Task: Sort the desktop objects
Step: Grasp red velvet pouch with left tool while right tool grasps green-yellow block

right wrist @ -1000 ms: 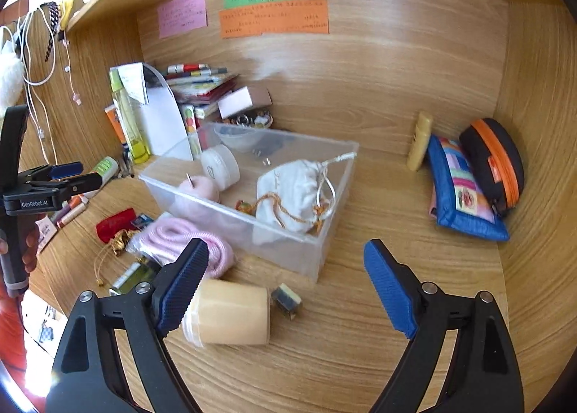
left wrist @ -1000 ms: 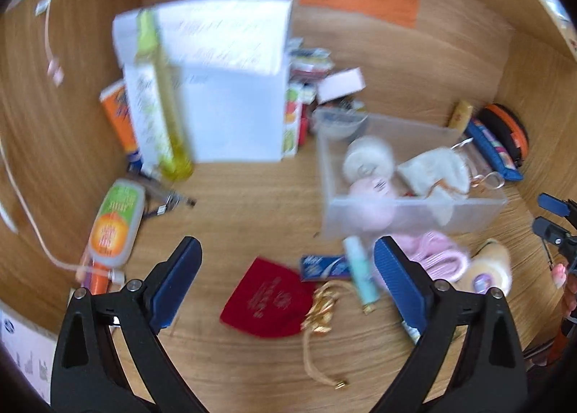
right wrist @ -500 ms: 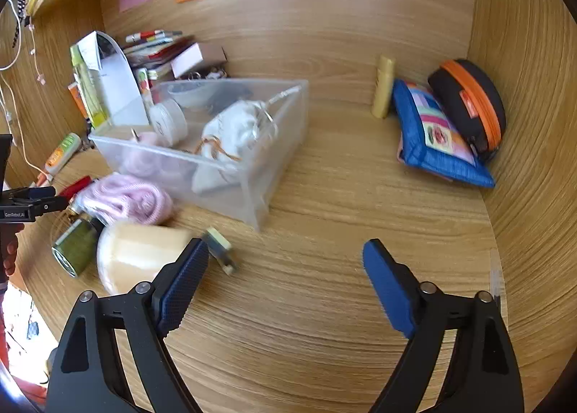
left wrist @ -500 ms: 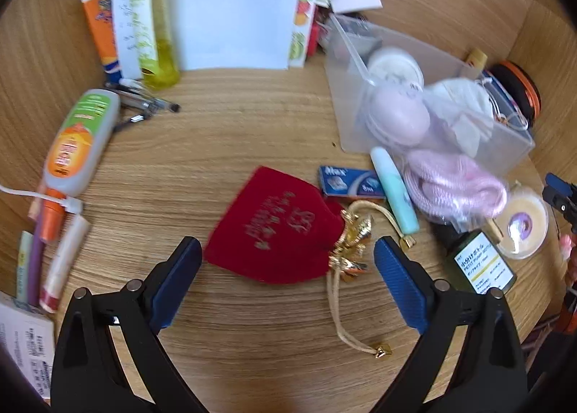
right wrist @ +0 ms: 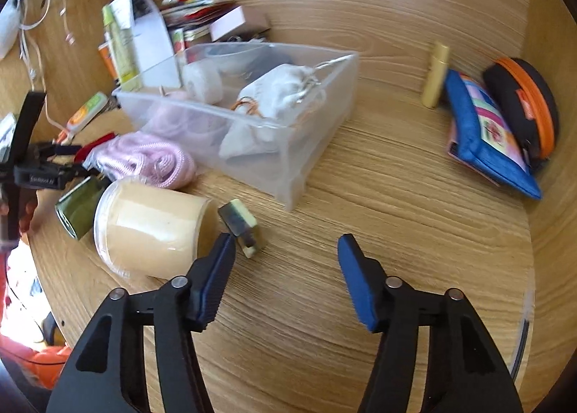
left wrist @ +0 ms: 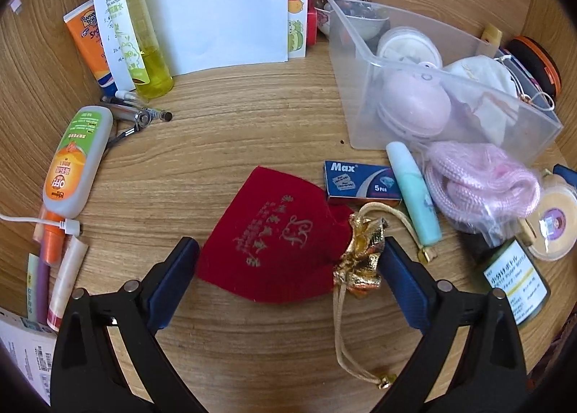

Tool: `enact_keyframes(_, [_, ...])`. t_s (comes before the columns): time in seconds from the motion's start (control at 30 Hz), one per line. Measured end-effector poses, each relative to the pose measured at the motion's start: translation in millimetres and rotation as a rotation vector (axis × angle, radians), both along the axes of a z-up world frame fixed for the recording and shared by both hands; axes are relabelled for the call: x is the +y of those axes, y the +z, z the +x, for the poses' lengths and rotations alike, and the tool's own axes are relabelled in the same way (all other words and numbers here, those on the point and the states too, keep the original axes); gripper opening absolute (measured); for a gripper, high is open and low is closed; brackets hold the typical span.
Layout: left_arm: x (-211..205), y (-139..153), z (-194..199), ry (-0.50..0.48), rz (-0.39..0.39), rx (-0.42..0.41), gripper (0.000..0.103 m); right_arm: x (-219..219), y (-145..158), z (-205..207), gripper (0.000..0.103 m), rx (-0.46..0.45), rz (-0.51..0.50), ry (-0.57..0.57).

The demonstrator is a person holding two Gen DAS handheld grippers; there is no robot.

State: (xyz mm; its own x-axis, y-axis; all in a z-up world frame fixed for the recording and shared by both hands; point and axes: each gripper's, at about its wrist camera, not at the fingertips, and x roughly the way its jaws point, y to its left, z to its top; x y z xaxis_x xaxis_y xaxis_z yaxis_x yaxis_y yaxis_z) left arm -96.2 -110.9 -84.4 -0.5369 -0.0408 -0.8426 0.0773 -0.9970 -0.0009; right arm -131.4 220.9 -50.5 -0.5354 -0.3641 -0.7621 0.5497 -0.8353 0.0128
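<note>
In the left wrist view my left gripper is open, its blue pads either side of a red velvet pouch with a gold drawstring top. A clear plastic bin at the right holds a pink round case, a white pouch and a white jar. In the right wrist view my right gripper is open and empty over bare desk, with a small eraser-like block and a cream jar on its side by its left pad. The bin lies beyond.
Beside the bin lie a blue Max box, a mint tube, bagged pink cord, and a green bottle. Bottles, pens and tubes crowd the left. A blue pouch and black-orange case sit at the right wall.
My left gripper has come down and forward, so the red pouch now lies between its pads. My right gripper has swung left and lower toward the jar and the small block.
</note>
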Motion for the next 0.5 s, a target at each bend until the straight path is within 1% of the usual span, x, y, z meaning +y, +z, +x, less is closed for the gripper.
enact_keyframes(0.13, [-3,0,-3,0.002,-0.001,0.013,0.099,-8,-6,-6,0.045,-0.002,0.030,0.043])
enact_keyframes(0.27, [-3,0,-1,-0.015,-0.008,0.049,0.100,-17,-11,-12,0.034,-0.002,0.052,0.086])
enact_keyframes(0.33, [-3,-1,-3,-0.014,-0.015,0.061,0.098,-20,-10,-14,0.033,0.005,0.049,0.100])
enact_keyframes(0.37, [-2,0,-3,-0.012,-0.025,0.071,0.093,-20,-10,-16,0.033,0.009,0.047,0.101])
enact_keyframes(0.4, [-1,0,-3,-0.013,-0.029,0.077,0.091,-20,-9,-17,0.031,0.013,0.045,0.102])
enact_keyframes(0.43, [0,1,-4,-0.017,-0.024,0.078,0.085,-21,-9,-18,0.030,0.013,0.039,0.106])
enact_keyframes(0.47, [0,1,-4,-0.022,-0.013,0.080,0.079,-21,-10,-19,0.025,0.009,0.030,0.112])
enact_keyframes(0.5, [0,1,-4,-0.020,-0.008,0.083,0.077,-22,-10,-19,0.019,0.004,0.021,0.122])
